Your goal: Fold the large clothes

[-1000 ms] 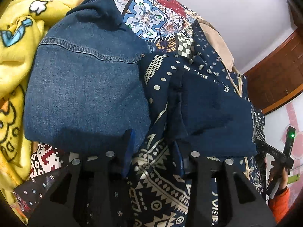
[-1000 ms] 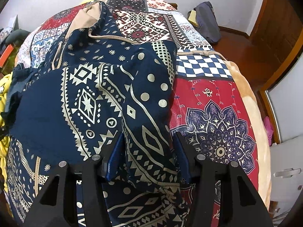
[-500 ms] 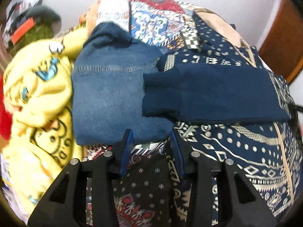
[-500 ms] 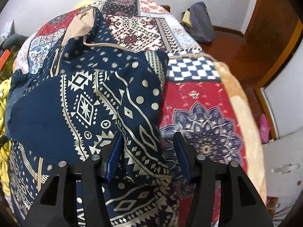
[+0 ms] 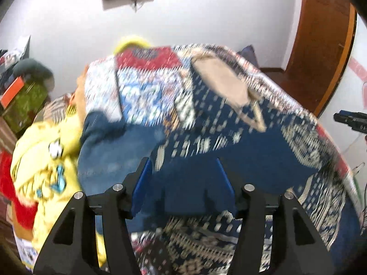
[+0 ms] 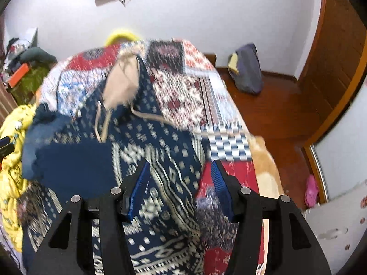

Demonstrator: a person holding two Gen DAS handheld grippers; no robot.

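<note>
the patchwork bedspread (image 6: pixel 183 87) fills most of what i see, red, white and blue squares running from near me to the far wall, with a checked patch at its right edge. across it lies the navy patterned hoodie (image 6: pixel 165 160), the thing i am folding: it is spread from the near edge up toward the far side, its beige-lined hood (image 6: pixel 121 84) at the far end with the drawstrings trailing down from it, and a plain navy sleeve (image 5: pixel 240 165) folded over the body. left of the hoodie sits a folded denim garment (image 5: pixel 110 151), touching it, and left of that a heap of yellow cartoon-print cloth (image 5: pixel 45 167). on the wooden floor to the far right a dark bag (image 6: pixel 247 68) leans by the wall. my left gripper (image 5: pixel 183 181) hovers over the near end of the plain sleeve, jaws wide apart with nothing pinched between them. my right gripper (image 6: pixel 181 185) is above the hoodie's right edge where it meets the red squares, jaws likewise spread wide and holding nothing. both views are blurred, so finer detail of the folds is lost.
</note>
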